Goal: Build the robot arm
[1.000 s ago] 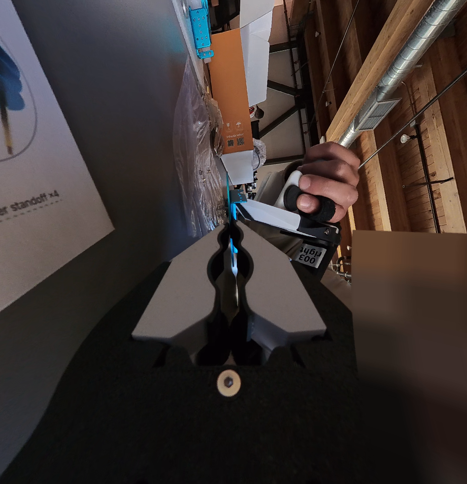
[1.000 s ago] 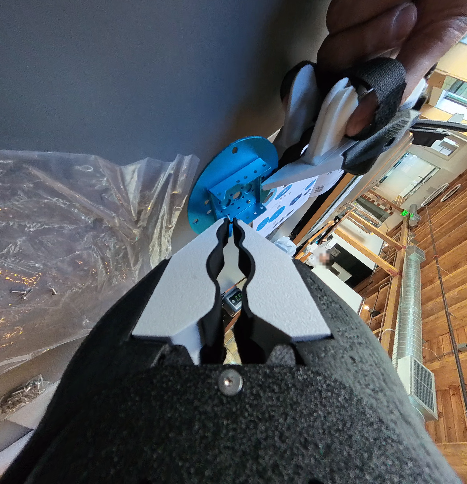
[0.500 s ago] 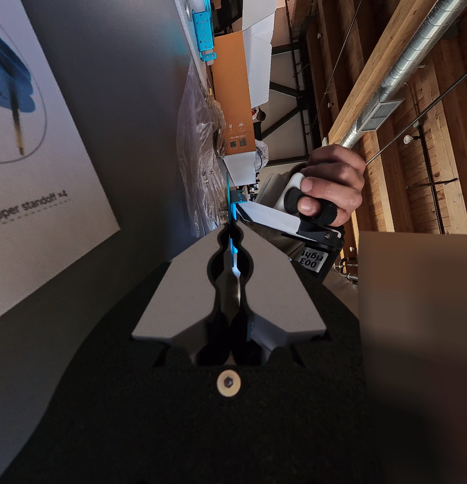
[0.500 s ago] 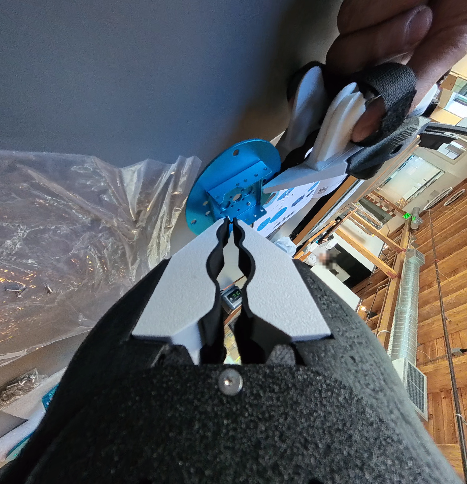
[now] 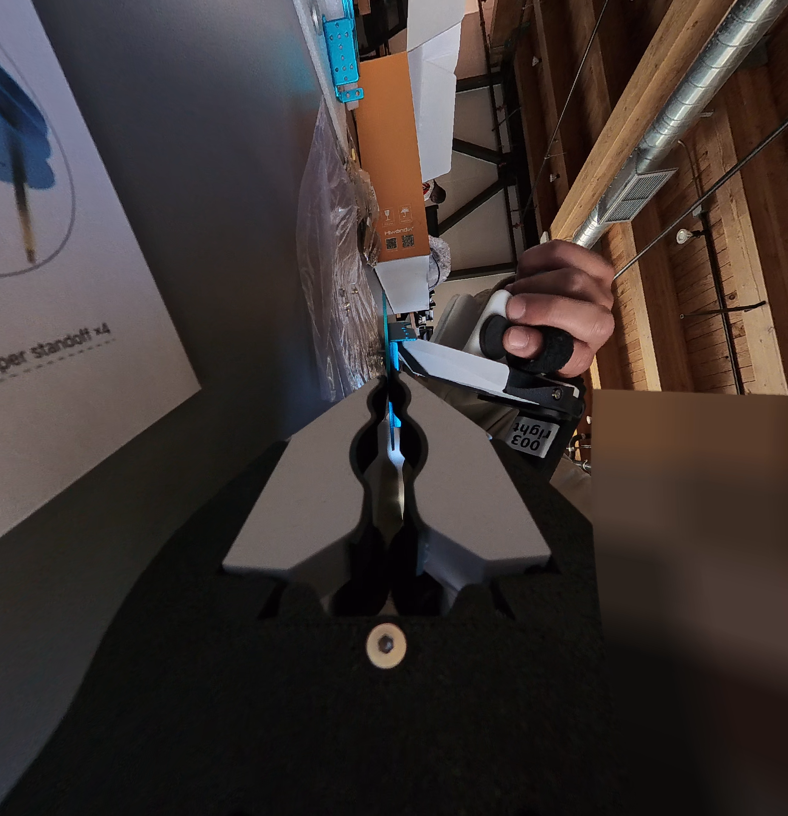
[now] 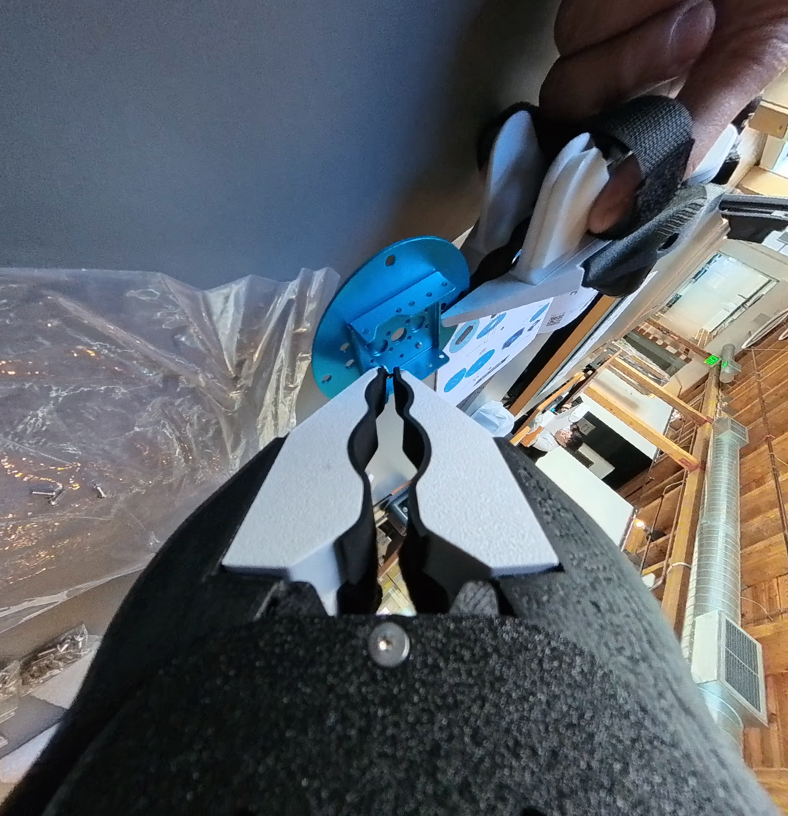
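Grey table [image 6: 206, 132] carries a clear plastic bag [image 6: 118, 397], just beside the blue disc [image 6: 383, 287]. Left gripper [image 5: 390, 384] pinches the disc's thin edge. Right gripper [image 6: 390, 373], fingers nearly together, nips the blue bracket [image 6: 396, 335] mounted on the disc face.

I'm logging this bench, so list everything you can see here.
table: one, grey
disc: one, blue, edge in left claw
bracket: one, blue, on disc
strip: one, blue, far table edge
bag: one, clear, on table
screws: few, silver, inside bag
sheet: one, white, on table
box: one, orange, beyond bag
duct: one, silver, by wooden beams
left hand: one, on handle
right hand: one, on handle
left claw: one, grey, shut on disc
right claw: one, grey, tips at bracket
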Demonstrator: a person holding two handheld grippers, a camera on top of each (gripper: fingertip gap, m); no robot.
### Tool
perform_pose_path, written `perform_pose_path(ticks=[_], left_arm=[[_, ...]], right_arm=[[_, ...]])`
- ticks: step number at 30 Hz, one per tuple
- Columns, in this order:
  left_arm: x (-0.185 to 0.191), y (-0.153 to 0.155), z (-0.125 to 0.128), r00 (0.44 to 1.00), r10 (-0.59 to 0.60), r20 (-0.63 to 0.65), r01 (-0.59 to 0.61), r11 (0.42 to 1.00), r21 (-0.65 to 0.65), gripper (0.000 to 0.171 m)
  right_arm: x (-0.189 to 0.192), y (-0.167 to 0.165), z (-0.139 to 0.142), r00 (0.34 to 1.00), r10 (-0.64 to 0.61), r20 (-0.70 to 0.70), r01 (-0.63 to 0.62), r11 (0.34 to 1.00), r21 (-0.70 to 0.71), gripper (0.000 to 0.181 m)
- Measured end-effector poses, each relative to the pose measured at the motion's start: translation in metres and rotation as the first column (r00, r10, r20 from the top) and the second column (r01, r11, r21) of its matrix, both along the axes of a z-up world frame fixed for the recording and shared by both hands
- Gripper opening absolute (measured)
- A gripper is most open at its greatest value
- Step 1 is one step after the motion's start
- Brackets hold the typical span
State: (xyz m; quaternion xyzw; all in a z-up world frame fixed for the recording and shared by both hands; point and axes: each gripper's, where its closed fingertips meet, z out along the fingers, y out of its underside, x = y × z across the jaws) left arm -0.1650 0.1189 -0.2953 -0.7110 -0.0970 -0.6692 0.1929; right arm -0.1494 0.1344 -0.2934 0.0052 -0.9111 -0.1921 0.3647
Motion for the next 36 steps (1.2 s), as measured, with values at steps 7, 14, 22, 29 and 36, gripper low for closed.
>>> perform_pose_path(ticks=[7, 14, 22, 29, 36], left_arm=[[0.0, 0.0, 0.0, 1.0, -0.001, 0.003, 0.001, 1.0, 0.0, 0.0], [0.0, 0.0, 0.0, 1.0, 0.0, 0.007, 0.0, 1.0, 0.0, 0.0], [0.0, 0.0, 0.001, 1.0, -0.001, 0.013, 0.001, 1.0, -0.002, 0.0], [0.0, 0.0, 0.001, 1.0, 0.0, 0.013, 0.0, 1.0, -0.001, 0.0], [-0.001, 0.0, 0.003, 0.999, 0.001, 0.033, -0.001, 1.0, 0.0, 0.0]], right_arm=[[0.0, -0.001, 0.0, 1.0, -0.005, 0.004, 0.005, 1.0, -0.03, 0.003], [0.0, -0.001, 0.001, 1.0, -0.012, 0.002, 0.012, 0.999, -0.047, 0.006], [0.0, -0.002, 0.002, 1.0, -0.019, -0.001, 0.019, 0.998, -0.065, 0.008], [0.0, -0.002, 0.002, 0.999, -0.036, -0.006, 0.035, 0.995, -0.097, 0.011], [0.0, -0.003, 0.011, 0.996, -0.08, -0.041, 0.07, 0.977, -0.199, 0.014]])
